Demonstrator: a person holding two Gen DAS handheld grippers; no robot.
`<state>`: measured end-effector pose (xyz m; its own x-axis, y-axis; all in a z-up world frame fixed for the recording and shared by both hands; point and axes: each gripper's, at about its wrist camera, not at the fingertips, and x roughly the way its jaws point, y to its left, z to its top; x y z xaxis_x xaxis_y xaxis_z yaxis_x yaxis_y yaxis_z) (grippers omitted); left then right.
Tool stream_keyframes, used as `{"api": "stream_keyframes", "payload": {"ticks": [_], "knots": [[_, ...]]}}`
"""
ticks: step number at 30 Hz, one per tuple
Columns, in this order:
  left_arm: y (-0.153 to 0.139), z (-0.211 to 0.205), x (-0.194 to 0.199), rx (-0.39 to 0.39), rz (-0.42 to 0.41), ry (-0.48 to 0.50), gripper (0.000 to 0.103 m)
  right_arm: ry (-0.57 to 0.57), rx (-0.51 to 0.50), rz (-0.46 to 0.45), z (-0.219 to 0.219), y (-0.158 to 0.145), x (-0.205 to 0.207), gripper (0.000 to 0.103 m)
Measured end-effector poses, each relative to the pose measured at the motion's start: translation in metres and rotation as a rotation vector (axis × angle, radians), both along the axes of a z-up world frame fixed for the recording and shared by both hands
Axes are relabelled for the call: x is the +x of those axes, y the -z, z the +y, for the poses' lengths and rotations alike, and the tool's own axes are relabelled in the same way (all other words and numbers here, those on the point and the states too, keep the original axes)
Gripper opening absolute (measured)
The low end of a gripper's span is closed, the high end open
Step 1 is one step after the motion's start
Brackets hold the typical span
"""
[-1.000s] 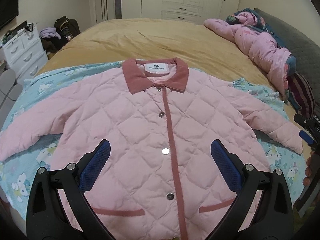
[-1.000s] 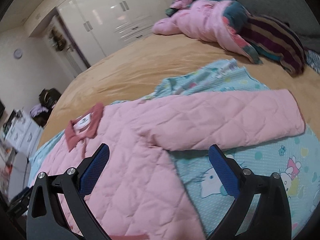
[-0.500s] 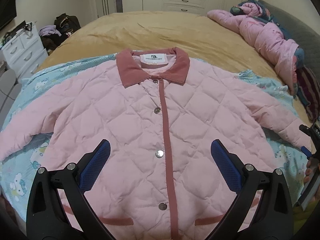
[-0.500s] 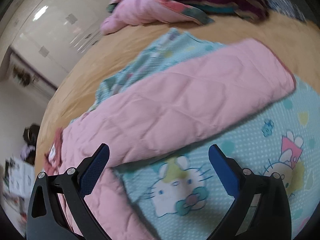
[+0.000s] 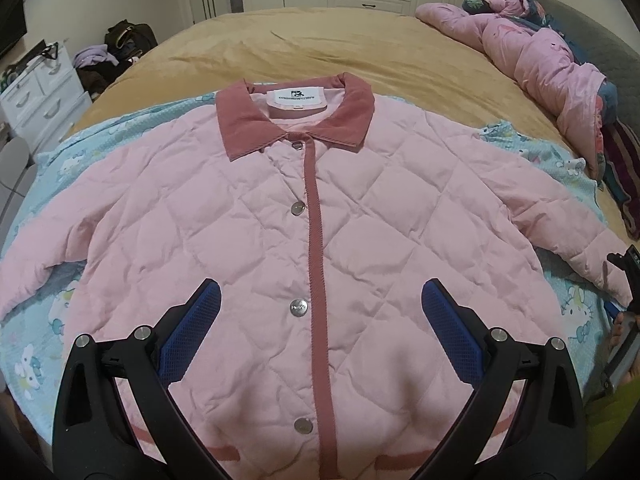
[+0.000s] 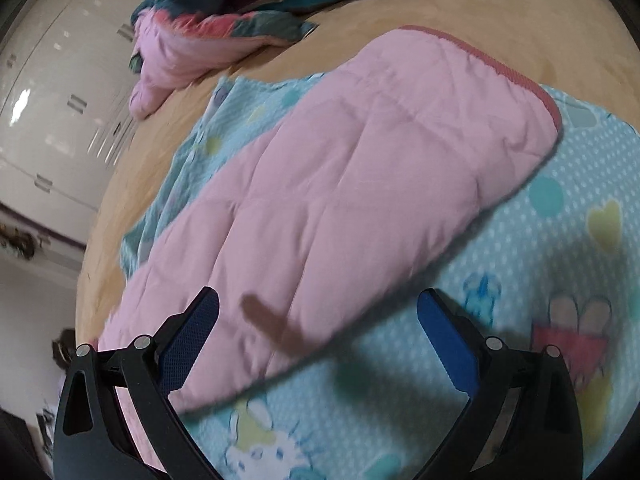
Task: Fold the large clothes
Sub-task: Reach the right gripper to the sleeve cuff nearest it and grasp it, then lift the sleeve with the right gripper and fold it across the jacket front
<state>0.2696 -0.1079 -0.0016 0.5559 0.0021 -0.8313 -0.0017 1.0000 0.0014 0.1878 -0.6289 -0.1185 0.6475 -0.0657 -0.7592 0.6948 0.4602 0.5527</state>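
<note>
A pink quilted jacket (image 5: pixel 256 216) with a dusty-rose collar lies flat, front up and buttoned, on a light blue cartoon sheet (image 5: pixel 52 320) on the bed. My left gripper (image 5: pixel 320 336) is open and empty, hovering above the jacket's lower front. My right gripper (image 6: pixel 318 340) is open and empty, low over the jacket's right sleeve (image 6: pixel 360 184), which lies spread towards its rose-edged cuff. The right gripper also shows at the far right edge of the left wrist view (image 5: pixel 624 320), by that cuff.
A tan bedspread (image 5: pixel 320 48) covers the bed. A crumpled pink quilt and striped bedding (image 5: pixel 560 60) lie along the right side. A white drawer unit (image 5: pixel 36 96) and bags stand left of the bed; white wardrobes are behind.
My left gripper has moved forward and lower over the jacket's front. My right gripper has swung down close to the right sleeve, which now fills its view. Both stay open.
</note>
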Motion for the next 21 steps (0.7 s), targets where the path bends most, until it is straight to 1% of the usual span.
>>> {"api": "stream_keyframes", "payload": {"ticks": [4, 6, 7, 8, 9, 10, 11, 12, 13, 14, 16, 21], "knots": [[0.004, 0.009, 0.006, -0.030, 0.006, -0.019, 0.094, 0.063, 0.029, -0.063, -0.025, 0.006, 0.006, 0.099], [0.004, 0.016, 0.008, -0.029, 0.000, -0.033, 0.094, 0.090, 0.034, -0.091, -0.035, 0.007, 0.010, 0.097], [0.003, 0.021, 0.009, -0.025, -0.009, -0.044, 0.094, 0.096, 0.031, -0.103, -0.039, 0.006, 0.012, 0.090], [0.003, 0.025, 0.010, -0.027, -0.013, -0.052, 0.094, 0.101, 0.030, -0.103, -0.041, 0.006, 0.014, 0.073], [0.002, 0.030, 0.010, -0.034, -0.016, -0.061, 0.094, 0.107, 0.036, -0.106, -0.046, 0.007, 0.016, 0.062], [0.002, 0.037, 0.010, -0.045, -0.015, -0.071, 0.094, 0.099, 0.053, -0.128, -0.051, 0.007, 0.017, 0.042], [0.001, 0.042, 0.010, -0.052, -0.017, -0.078, 0.094, 0.086, 0.061, -0.142, -0.054, 0.006, 0.019, 0.033], [0.000, 0.046, 0.010, -0.053, -0.019, -0.085, 0.094, 0.077, 0.051, -0.152, -0.055, 0.001, 0.020, 0.032], [-0.001, 0.052, 0.008, -0.049, -0.024, -0.094, 0.094, 0.064, 0.033, -0.164, -0.056, -0.004, 0.023, 0.027], [-0.003, 0.056, 0.008, -0.045, -0.029, -0.100, 0.094, 0.037, -0.009, -0.187, -0.053, -0.016, 0.026, 0.024], [-0.006, 0.068, 0.007, -0.041, -0.036, -0.123, 0.094, 0.008, -0.054, -0.221, -0.048, -0.037, 0.028, 0.021], [-0.020, 0.098, 0.005, -0.080, -0.067, -0.175, 0.094, -0.068, -0.140, -0.296, -0.026, -0.091, 0.042, 0.020]]}}
